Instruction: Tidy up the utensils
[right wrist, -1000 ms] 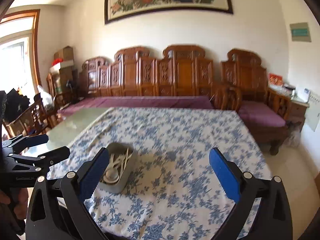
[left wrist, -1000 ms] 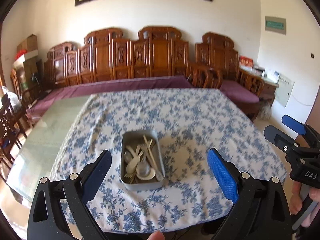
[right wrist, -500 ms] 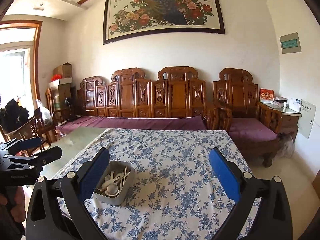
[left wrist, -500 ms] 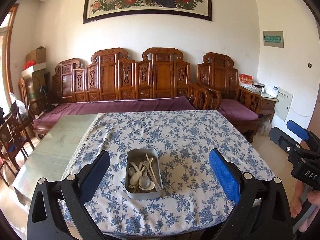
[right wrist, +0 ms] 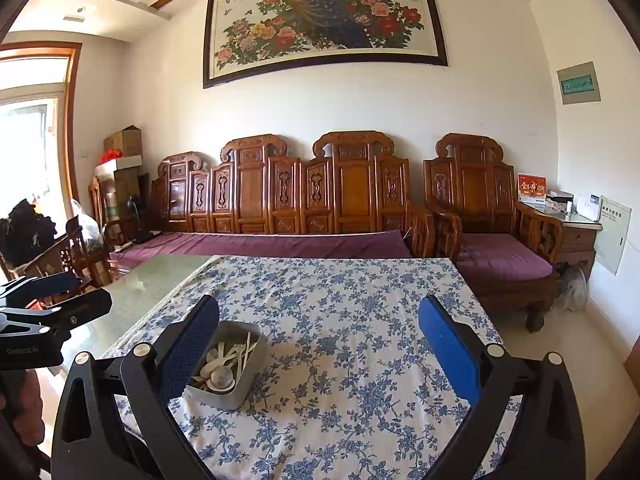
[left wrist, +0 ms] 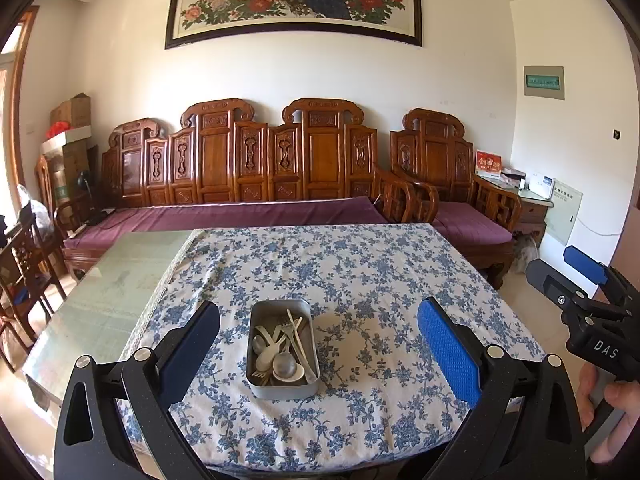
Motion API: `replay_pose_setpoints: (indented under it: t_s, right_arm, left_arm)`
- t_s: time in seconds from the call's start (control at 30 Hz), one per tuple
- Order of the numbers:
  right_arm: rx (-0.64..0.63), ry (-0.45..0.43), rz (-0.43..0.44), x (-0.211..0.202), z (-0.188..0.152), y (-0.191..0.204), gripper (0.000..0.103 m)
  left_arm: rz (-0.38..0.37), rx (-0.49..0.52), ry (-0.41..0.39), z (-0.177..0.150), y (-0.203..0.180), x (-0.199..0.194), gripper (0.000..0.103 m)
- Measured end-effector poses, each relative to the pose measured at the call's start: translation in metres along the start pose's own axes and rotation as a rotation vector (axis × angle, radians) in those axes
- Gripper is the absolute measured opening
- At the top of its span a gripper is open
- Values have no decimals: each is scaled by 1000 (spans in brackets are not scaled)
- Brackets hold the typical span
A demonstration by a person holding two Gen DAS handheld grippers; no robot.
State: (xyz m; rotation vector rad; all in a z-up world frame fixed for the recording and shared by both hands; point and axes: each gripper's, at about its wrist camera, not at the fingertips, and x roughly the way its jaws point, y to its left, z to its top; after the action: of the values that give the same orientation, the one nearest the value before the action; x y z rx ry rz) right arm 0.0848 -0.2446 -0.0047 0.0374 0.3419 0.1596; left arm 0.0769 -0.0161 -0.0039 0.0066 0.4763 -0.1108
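rect. metal tin [left wrist: 283, 349] w/ pale plastic spoons [left wrist: 270, 350], forks, on floral cloth [left wrist: 360, 280]. left claw [left wrist: 319, 354] & right claw [right wrist: 319, 354] released, both level, hovering near tin.

A living room in a private home. A long carved wooden bench [right wrist: 288, 200] with purple seat cushions [right wrist: 272, 245] runs along the far white wall, and a matching armchair [right wrist: 484, 216] stands beside it at right. Above hangs a wide framed painting [right wrist: 324, 24] of a peacock among peonies. The surface [left wrist: 108, 280] has a glass top, partly covered by a blue-and-white floral tablecloth [left wrist: 360, 272]. Cardboard boxes [right wrist: 122, 142] are stacked in the left corner beside a bright, wood-framed window [right wrist: 32, 152]. At right, a small side cabinet [right wrist: 576, 232] carries household items, and a utility panel [right wrist: 578, 84] is set into the wall.
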Motion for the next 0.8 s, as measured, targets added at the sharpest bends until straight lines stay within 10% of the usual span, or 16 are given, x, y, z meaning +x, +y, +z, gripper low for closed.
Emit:
replay_pose_setpoints:
  t_s: [0.8]
  right_arm:
    - [-3,3,9,4,-3,2,100]
  left_arm:
    - [8,-24,-9,1,5,-2,95]
